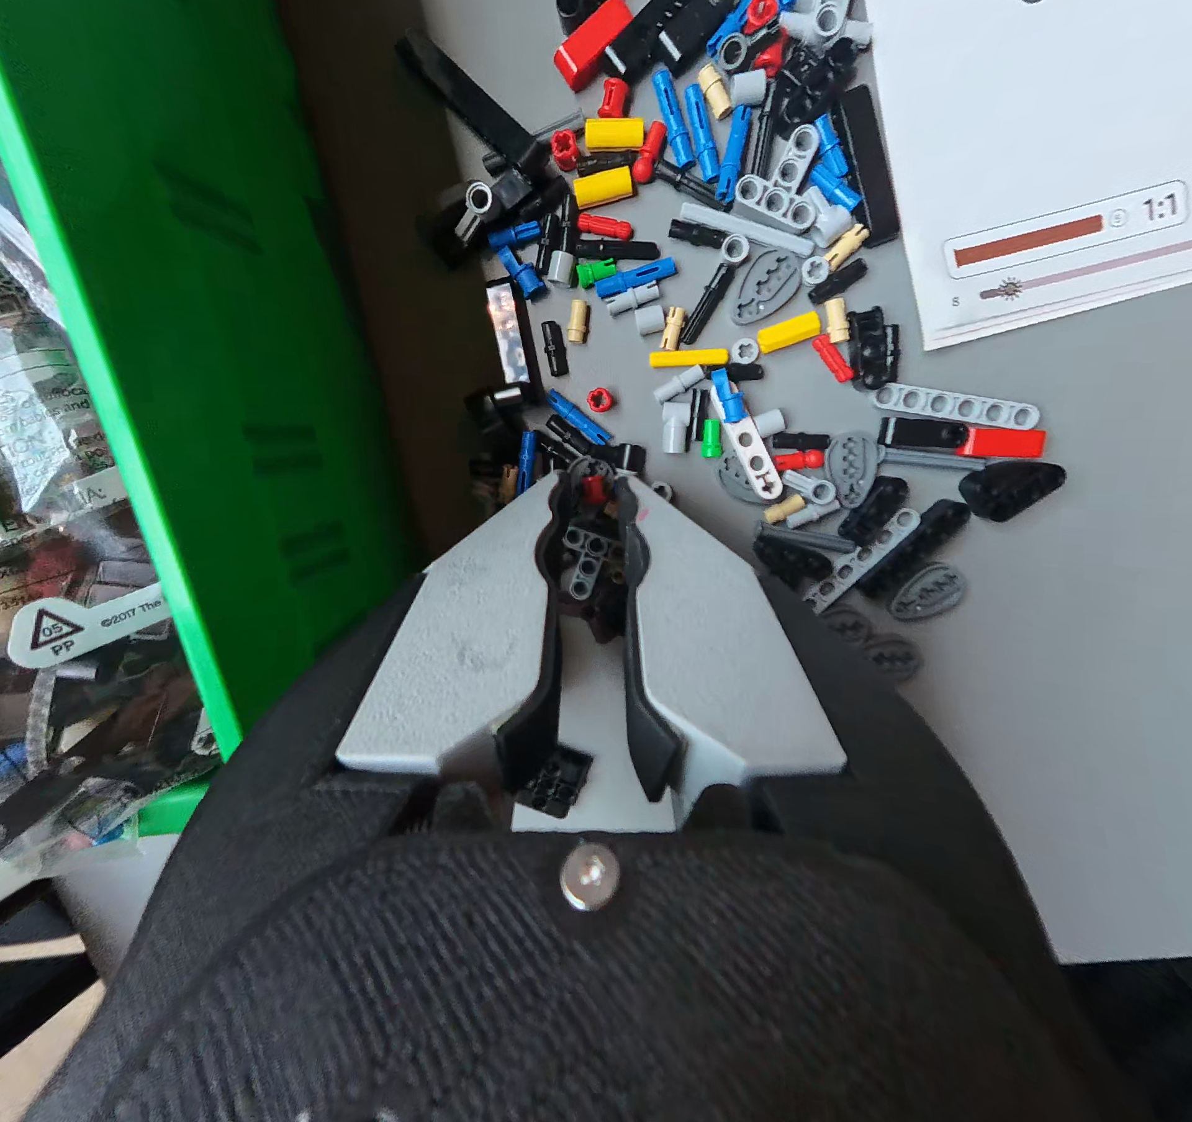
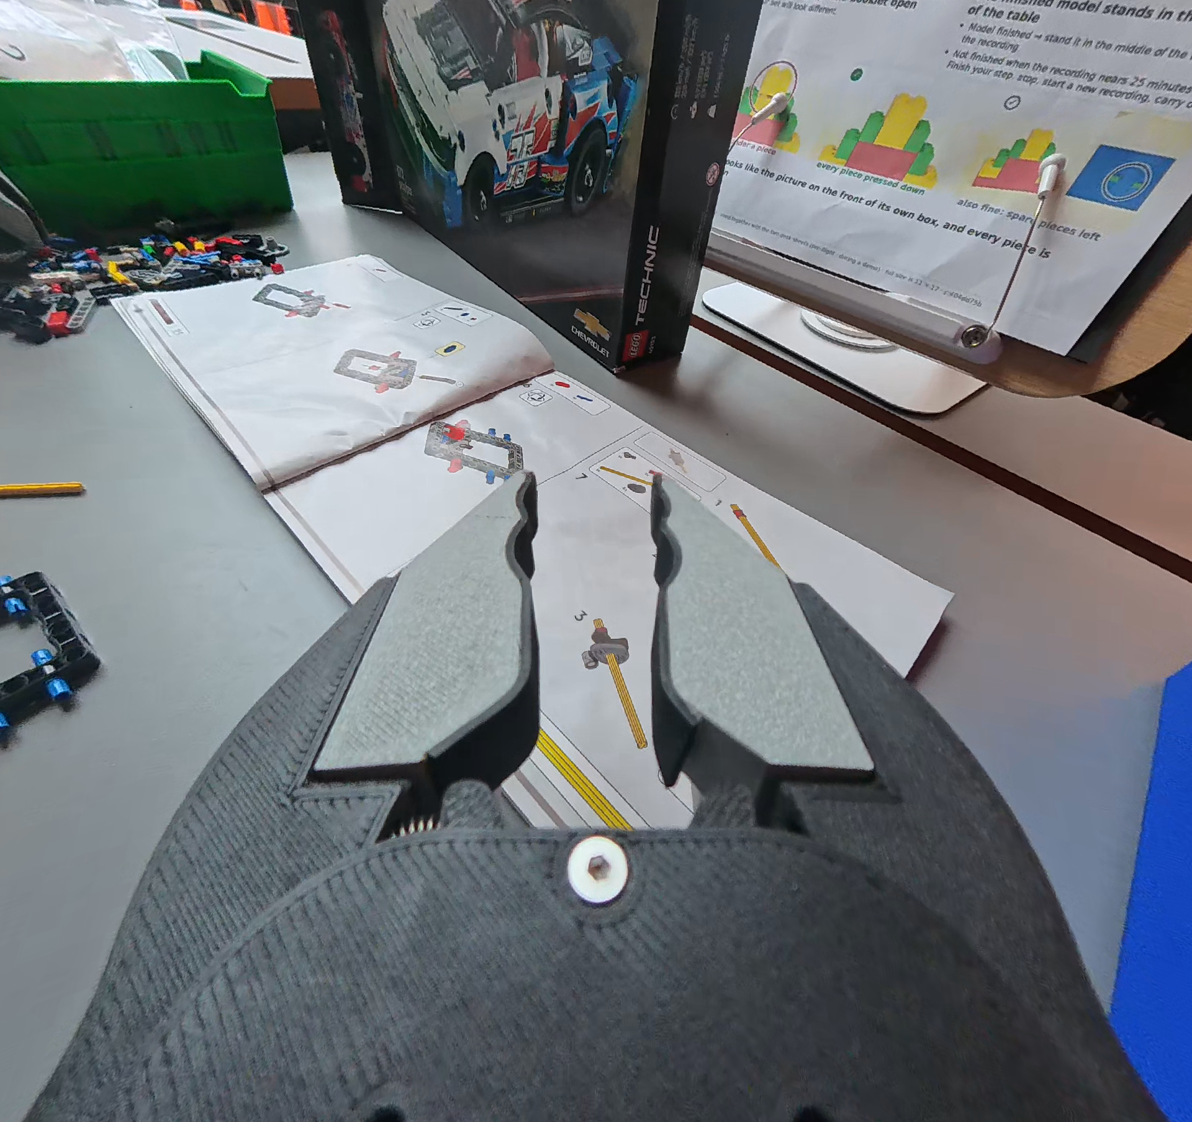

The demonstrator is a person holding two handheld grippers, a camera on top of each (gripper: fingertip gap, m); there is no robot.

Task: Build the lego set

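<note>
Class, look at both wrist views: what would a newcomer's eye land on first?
First, the bright scatter of loose pieces spread on the grey table ahead of the left gripper. Next, the dark set box with its race car picture, upright behind the open instruction booklet, over which the open right gripper is held.

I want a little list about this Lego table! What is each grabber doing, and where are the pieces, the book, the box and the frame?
left gripper: jaws nearly closed, over the edge of the pile; grip unclear
right gripper: jaws open, empty, over the booklet
loose pieces: scattered on the grey table
instruction booklet: open, flat
set box: standing behind the booklet
black frame: blue pins in it, on the table
green bin: beside the pile
</note>
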